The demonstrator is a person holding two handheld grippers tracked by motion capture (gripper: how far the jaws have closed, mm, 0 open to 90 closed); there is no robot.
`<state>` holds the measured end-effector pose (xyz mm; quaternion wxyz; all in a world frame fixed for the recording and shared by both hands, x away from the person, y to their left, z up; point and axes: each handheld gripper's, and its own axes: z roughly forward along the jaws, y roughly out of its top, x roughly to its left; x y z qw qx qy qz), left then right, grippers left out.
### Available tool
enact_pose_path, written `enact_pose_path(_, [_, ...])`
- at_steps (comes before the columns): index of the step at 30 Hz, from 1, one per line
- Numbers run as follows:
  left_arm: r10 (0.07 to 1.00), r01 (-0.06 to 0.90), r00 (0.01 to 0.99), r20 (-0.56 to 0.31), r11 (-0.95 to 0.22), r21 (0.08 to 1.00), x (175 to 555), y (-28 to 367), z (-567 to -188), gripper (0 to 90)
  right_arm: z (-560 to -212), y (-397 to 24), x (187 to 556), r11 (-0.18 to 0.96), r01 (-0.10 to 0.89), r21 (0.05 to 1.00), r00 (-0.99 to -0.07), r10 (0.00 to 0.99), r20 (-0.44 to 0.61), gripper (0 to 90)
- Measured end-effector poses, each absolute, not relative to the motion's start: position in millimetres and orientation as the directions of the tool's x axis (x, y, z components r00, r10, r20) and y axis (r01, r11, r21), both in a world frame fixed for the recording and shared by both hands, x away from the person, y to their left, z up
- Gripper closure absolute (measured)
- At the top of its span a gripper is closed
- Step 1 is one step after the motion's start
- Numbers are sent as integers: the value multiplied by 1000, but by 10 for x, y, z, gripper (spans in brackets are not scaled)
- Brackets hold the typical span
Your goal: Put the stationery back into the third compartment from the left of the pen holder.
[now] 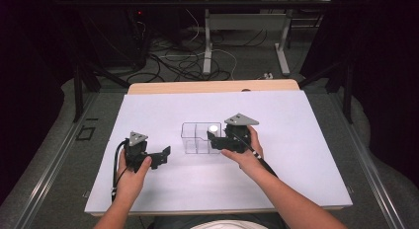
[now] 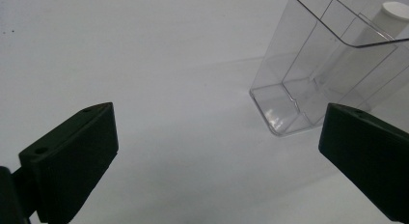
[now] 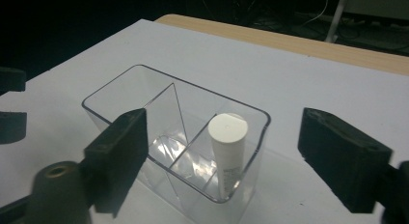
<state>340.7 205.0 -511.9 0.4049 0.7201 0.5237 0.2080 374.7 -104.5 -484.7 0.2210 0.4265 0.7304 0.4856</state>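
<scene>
Two black jaws of the right gripper [image 3: 219, 166] are rising nearest the lens in the right gripper view, standing spread wide with nothing pinched between them. They are flanking the clear plastic organizer box [image 3: 120, 89], one jaw overlapping the box's near wall, the other standing off to the box's far side, neither pad pressing on it. From the high view, the right gripper [image 1: 213, 139] is sitting just beside the box's right end, held in the person's right hand [image 1: 247, 152], its grey three-cornered plate tilting above the box.

Inside the box, a white cylindrical tube [image 3: 227, 147] is standing upright with its flat cap facing up, in the compartment at the box's right end, close to that corner wall. A clear divider is separating this compartment from the one beside it, which is lying bare.

Left of the box and clearly apart from it, the left gripper [image 1: 160, 157] is resting in the person's left hand [image 1: 129, 177], low over the white table sheet [image 1: 296, 165]. In the left gripper view its jaws are also standing spread, gripping nothing, with the box [image 2: 308, 89] showing beyond them toward the upper right and the tube's white cap [image 2: 393, 14] peeking over the box's rim.
</scene>
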Motion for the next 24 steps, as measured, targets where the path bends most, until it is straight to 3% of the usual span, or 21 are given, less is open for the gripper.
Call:
enact_pose_path(7, [928, 584, 346, -135, -100, 805, 3419, 2103, -5115, 2, -4813, -1288, 3701, 191, 430, 883, -535, 841, 79, 121])
enact_pose_path(12, [932, 584, 335, -140, -89, 807, 3424, 2131, -5113, 2, -4821, -1519, 3679, 192, 428, 883, -500, 864, 54, 0])
enact_pose_path(24, [940, 586, 310, -144, -70, 807, 3426, 2196, -5119, 2, -4940, -2180, 3663, 152, 488, 860, -366, 929, 44, 0])
